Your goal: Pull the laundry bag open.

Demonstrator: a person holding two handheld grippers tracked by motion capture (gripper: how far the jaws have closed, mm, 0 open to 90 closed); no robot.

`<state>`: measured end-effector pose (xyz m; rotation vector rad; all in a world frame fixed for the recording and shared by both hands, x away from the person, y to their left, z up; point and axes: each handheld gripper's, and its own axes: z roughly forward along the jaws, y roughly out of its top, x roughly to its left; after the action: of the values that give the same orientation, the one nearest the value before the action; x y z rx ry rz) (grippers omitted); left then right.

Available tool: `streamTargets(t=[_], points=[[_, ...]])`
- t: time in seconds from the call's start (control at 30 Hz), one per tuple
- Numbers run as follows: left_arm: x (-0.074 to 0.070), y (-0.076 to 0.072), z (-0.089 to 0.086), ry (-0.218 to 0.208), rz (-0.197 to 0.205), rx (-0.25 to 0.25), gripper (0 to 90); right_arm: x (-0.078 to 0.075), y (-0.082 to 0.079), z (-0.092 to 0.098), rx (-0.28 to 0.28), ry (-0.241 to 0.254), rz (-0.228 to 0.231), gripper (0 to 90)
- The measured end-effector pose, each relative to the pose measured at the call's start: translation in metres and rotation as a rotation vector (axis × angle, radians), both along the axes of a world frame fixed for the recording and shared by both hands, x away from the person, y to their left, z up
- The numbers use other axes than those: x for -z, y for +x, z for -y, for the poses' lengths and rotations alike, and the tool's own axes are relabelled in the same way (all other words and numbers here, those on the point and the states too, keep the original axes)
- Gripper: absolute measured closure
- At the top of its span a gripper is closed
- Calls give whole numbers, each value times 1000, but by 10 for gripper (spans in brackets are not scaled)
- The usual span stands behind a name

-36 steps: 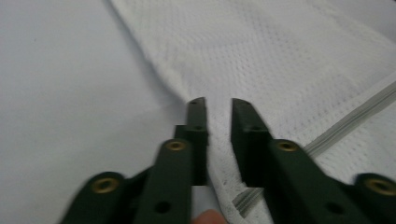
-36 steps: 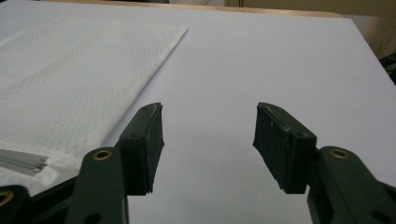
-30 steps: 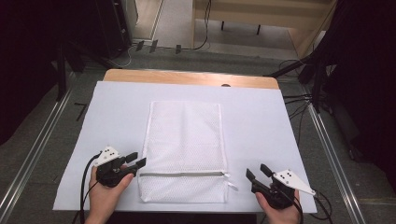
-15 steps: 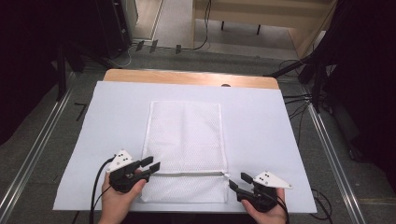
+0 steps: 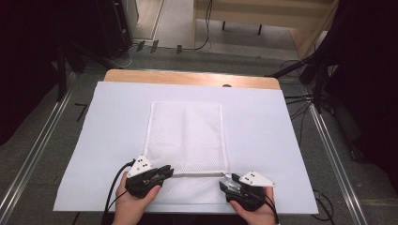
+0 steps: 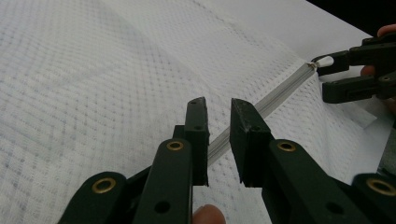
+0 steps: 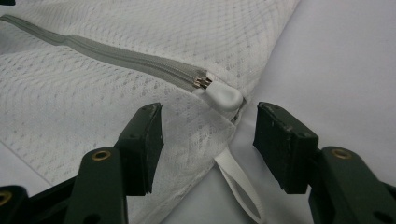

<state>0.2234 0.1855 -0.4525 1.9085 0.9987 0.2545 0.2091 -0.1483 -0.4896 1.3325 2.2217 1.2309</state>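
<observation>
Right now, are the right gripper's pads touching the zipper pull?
Apart. The right gripper view shows the right gripper open, with a gap on both sides of the zipper pull.

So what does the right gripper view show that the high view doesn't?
Right gripper view: the white zipper pull up close, at the zipper's end, and a white loop beneath the mesh bag's corner. High view: the whole mesh bag lying flat on the white sheet, and the table's wooden far edge. Both: the bag and its grey zipper.
</observation>
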Motion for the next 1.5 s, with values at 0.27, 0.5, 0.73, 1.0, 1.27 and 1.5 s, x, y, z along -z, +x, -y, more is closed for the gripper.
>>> streamTargets(t=[0.27,0.5,0.73,1.0,1.27,1.5], points=[[-1,-2,11,-5,-10,28,766,0,-5,-14,45,-101,54,604],[-2,-1,35,-3,-29,98,741,-3,-2,-11,39,-90,35,865],[-5,4,65,1,-34,153,722,-12,-5,-14,16,-77,60,880],[0,15,98,22,-62,187,761,-20,-10,-16,-2,-72,109,879],[16,22,110,74,-141,177,794,-22,-14,-21,-19,-92,125,880],[-10,20,110,-3,-100,168,761,-22,-13,-21,-14,-102,127,881]])
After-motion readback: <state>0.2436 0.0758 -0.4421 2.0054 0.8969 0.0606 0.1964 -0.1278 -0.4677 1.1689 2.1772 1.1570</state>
